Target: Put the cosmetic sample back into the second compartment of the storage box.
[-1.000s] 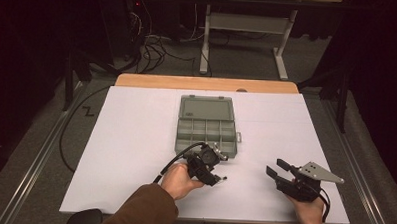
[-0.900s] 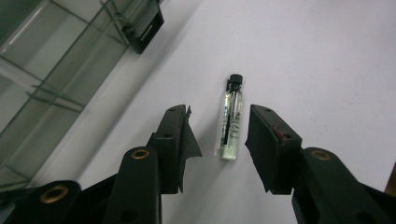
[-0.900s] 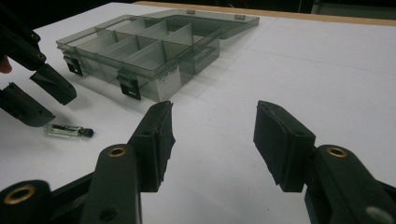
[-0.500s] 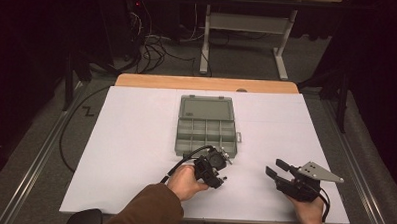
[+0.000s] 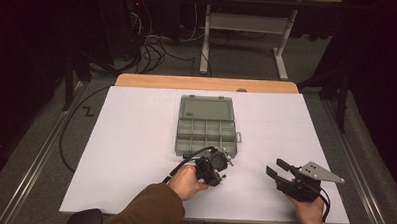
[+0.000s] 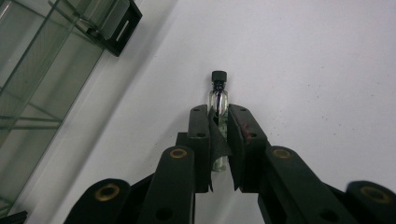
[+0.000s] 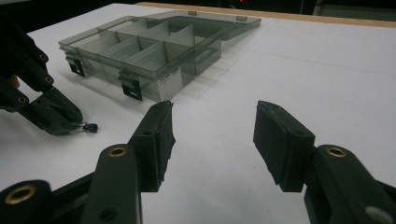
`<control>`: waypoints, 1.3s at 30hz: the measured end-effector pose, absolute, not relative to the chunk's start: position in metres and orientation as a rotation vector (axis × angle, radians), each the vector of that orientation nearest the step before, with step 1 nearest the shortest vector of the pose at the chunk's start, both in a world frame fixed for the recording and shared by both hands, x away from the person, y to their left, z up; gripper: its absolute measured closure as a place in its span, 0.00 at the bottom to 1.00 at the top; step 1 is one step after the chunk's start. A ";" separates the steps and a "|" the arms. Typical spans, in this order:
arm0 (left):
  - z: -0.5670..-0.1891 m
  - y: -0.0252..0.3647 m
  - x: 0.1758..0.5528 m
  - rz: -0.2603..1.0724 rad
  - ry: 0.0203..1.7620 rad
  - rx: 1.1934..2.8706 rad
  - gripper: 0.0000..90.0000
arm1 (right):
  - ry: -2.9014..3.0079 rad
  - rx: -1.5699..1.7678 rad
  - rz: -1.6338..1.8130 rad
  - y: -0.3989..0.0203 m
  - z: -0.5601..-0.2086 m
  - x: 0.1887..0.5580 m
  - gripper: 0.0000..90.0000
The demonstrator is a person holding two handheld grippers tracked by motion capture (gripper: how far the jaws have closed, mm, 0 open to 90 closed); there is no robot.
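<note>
The left tool (image 6: 218, 135) has just been closing its jaws, and now they pinch a tiny glass bottle (image 6: 219, 100) with a black cap. The bottle lies flat on the white surface (image 5: 135, 140), and its cap end sticks out past the tips of the jaws. In the high view the left tool (image 5: 219, 165) sits just in front of the near edge of the grey plastic box (image 5: 205, 137), close to the box's near right corner. A black clip of that box (image 6: 122, 29) shows at the top left of the left tool's own view. The box lies open, with its lid (image 5: 205, 109) folded back flat on the far side, and it has small walls inside that make many little rooms. A hand in a brown sleeve (image 5: 153, 210) holds the left tool. The right tool (image 5: 277, 169) is well to the right, near the near edge of the surface, and a hand holds it there. Its jaws (image 7: 215, 140) are spread wide apart with nothing between them. From the right tool's view you can see the box (image 7: 154, 51) far off and the left tool (image 7: 51, 112) with the little bottle (image 7: 88, 127) at its tip
</note>
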State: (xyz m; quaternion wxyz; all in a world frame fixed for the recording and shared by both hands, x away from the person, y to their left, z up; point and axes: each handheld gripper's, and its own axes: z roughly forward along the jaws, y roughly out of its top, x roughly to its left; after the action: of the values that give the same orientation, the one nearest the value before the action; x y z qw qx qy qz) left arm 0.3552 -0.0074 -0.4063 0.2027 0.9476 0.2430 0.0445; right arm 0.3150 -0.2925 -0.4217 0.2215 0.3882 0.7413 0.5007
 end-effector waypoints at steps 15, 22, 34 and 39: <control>-0.406 -0.006 0.357 0.103 0.675 2.639 0.89 | 2.041 1.067 1.387 -0.292 -0.421 0.315 0.53; -0.403 -0.002 0.357 0.114 0.682 2.630 0.89 | 2.037 1.073 1.395 -0.293 -0.421 0.314 0.51; -0.395 0.009 0.361 0.115 0.704 2.598 0.89 | 2.047 1.074 1.396 -0.292 -0.422 0.315 0.51; -0.392 0.013 0.362 0.118 0.714 2.591 0.89 | 2.046 1.075 1.396 -0.292 -0.422 0.315 0.50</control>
State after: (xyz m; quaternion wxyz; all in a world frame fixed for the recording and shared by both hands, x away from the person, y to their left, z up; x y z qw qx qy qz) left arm 0.3620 0.0126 -0.3919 0.2240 0.9386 0.2587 0.0428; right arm 0.3151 -0.2924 -0.4221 0.2190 0.3886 0.7394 0.5043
